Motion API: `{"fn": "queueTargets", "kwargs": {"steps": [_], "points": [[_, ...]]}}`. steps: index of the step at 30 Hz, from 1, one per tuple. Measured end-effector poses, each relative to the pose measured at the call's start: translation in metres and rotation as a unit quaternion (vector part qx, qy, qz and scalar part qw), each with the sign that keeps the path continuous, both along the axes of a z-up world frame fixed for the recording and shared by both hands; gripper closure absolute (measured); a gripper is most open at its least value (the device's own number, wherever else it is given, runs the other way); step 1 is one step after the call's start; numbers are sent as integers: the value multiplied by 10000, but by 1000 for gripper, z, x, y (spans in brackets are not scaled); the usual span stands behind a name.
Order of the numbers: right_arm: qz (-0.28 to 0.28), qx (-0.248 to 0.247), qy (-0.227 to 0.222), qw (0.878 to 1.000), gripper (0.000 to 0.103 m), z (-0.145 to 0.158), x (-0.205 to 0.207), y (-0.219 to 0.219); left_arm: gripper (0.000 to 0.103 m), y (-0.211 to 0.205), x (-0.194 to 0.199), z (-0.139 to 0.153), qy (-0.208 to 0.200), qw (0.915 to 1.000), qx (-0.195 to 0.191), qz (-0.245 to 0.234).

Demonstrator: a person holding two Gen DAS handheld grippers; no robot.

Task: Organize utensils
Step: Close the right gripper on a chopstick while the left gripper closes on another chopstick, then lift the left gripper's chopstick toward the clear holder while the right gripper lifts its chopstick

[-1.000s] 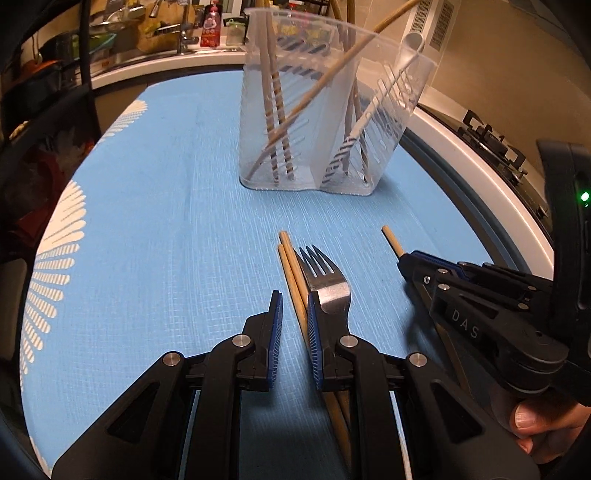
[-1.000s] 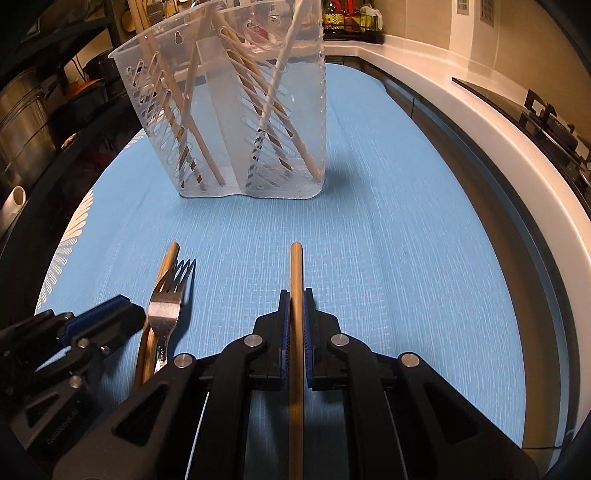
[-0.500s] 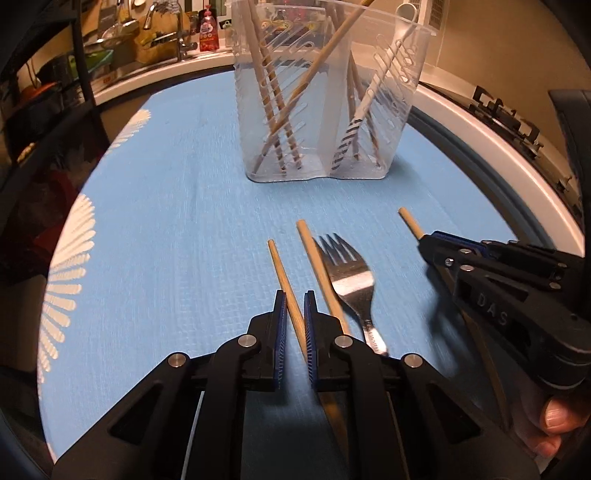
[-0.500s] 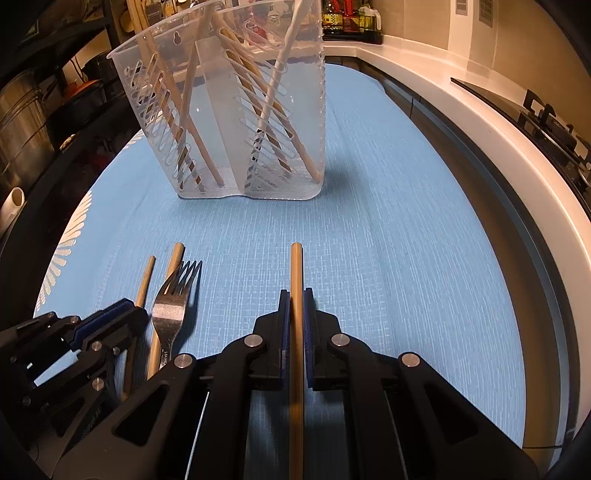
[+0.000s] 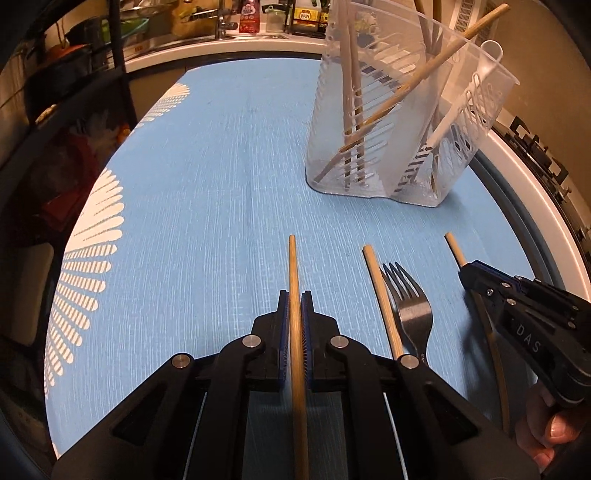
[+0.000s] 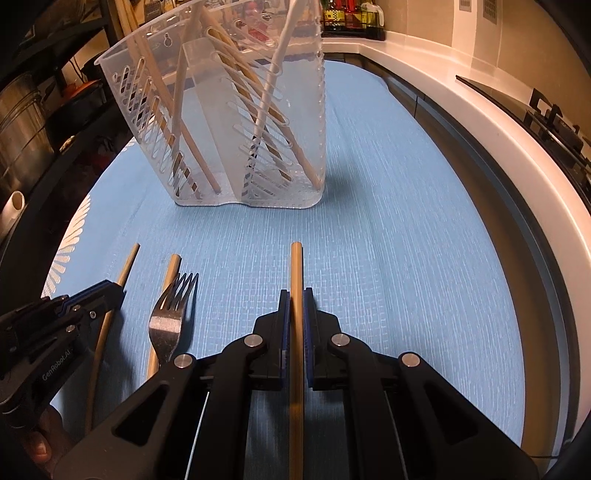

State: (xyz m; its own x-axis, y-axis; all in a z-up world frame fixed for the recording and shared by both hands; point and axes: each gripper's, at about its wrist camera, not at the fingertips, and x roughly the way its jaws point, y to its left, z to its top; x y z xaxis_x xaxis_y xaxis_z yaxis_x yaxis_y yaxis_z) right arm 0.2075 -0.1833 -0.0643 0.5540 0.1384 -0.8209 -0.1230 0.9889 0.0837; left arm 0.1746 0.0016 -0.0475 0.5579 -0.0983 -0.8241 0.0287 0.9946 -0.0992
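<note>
My left gripper point(image 5: 294, 299) is shut on a wooden chopstick point(image 5: 293, 266) that runs between its blue pads and points forward over the blue mat. To its right lie a second chopstick point(image 5: 380, 295) and a metal fork point(image 5: 410, 310), side by side on the mat. My right gripper point(image 6: 296, 297) is shut on another chopstick point(image 6: 296, 266), and in its view the fork point(image 6: 170, 314) lies to the left. A clear plastic utensil caddy point(image 5: 399, 122) stands farther back and holds several chopsticks and a white utensil.
The blue mat point(image 6: 388, 240) covers a counter with a white rim point(image 6: 480, 122) at the right. A stove point(image 6: 554, 118) lies beyond that rim. A sink and bottles stand at the back point(image 5: 243, 22), and dark shelves point(image 5: 55, 110) stand at the left. A hand point(image 5: 546, 435) holds the right gripper.
The left gripper's jaws closed on a chopstick and moved left with it, away from the other chopstick and the fork. The right gripper kept still with its chopstick.
</note>
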Motion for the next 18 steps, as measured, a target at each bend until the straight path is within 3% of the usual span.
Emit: {"fn": "queueTargets", "kwargs": {"steps": [18], "points": [[80,-84,-155,9998,95,0,5,9,96,-7,16,0,-108,9995,255,-154]]}}
